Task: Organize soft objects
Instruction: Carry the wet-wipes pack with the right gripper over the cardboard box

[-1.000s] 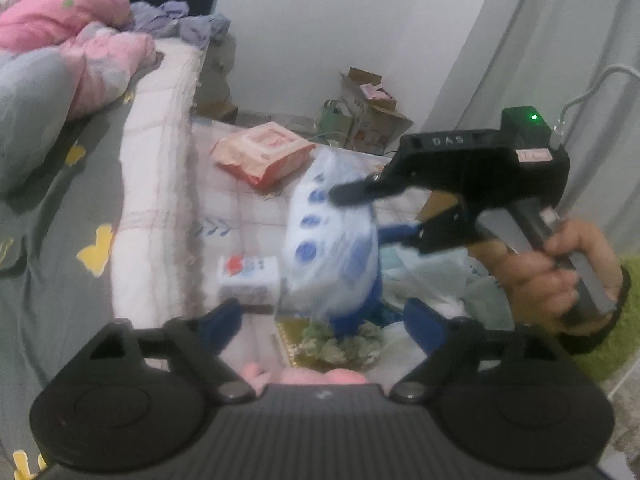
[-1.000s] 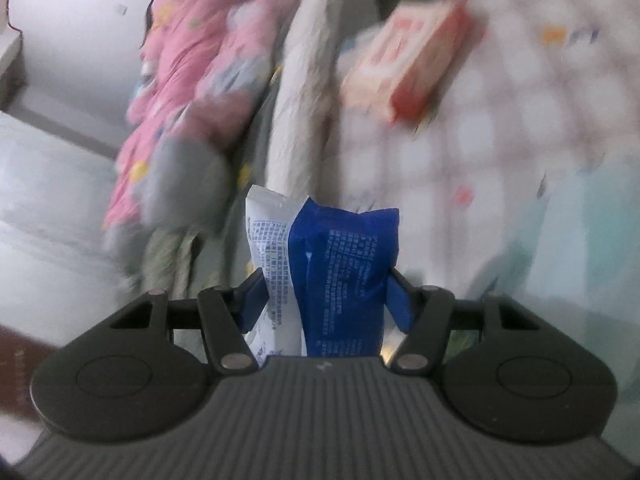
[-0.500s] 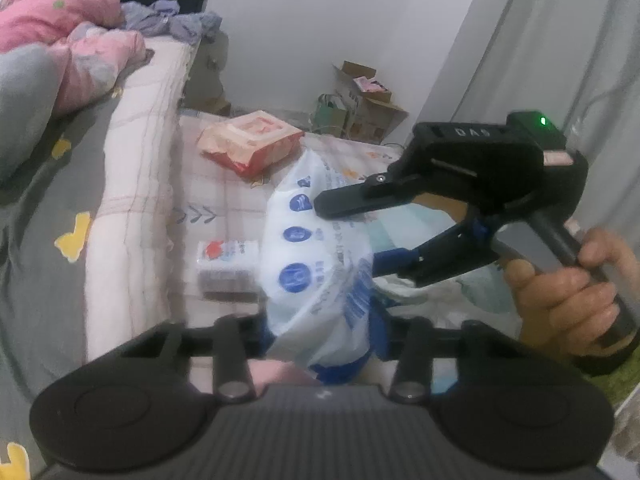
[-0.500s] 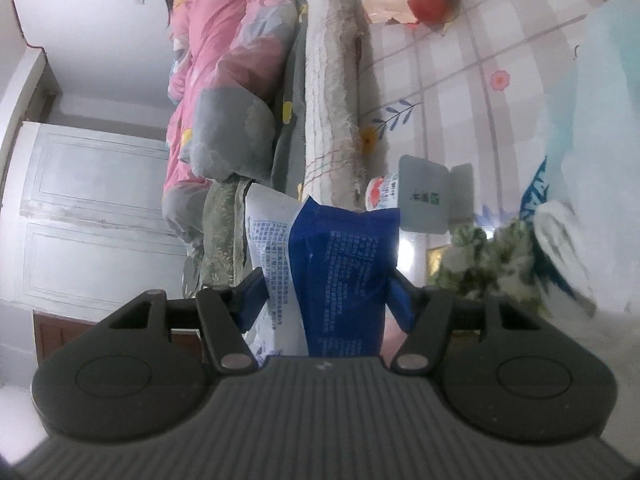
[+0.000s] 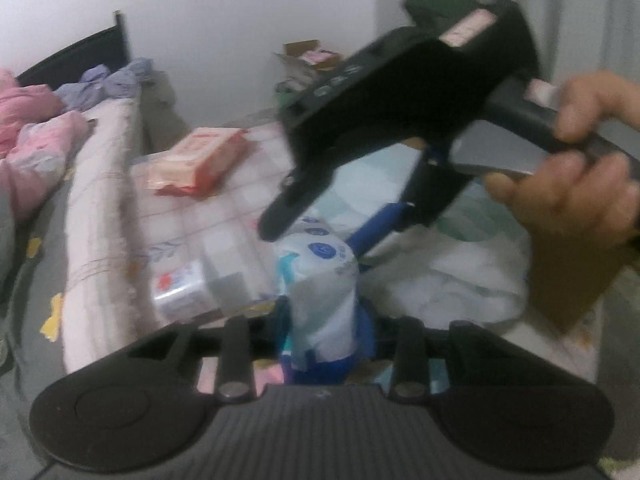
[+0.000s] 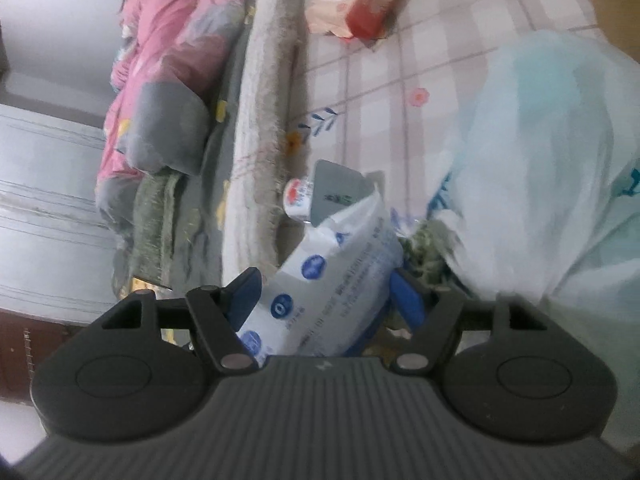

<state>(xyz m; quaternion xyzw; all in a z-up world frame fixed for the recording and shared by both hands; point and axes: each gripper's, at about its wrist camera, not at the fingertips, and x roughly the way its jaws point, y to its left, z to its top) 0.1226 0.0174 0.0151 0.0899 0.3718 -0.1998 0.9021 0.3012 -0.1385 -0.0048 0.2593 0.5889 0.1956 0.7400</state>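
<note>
From my left wrist view, the left gripper (image 5: 326, 330) pinches the blue-and-white soft pack (image 5: 322, 296) upright above the checked bedspread (image 5: 224, 216). From the right wrist view, my right gripper (image 6: 326, 298) has just been opening – jaws loose around that pack (image 6: 332, 280).

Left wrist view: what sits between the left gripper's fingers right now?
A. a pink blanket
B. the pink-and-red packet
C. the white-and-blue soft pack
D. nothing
C: the left gripper has closed on the white-and-blue soft pack, which stands pinched between its fingers, while the pink-and-red packet lies apart on the checked sheet.
</note>
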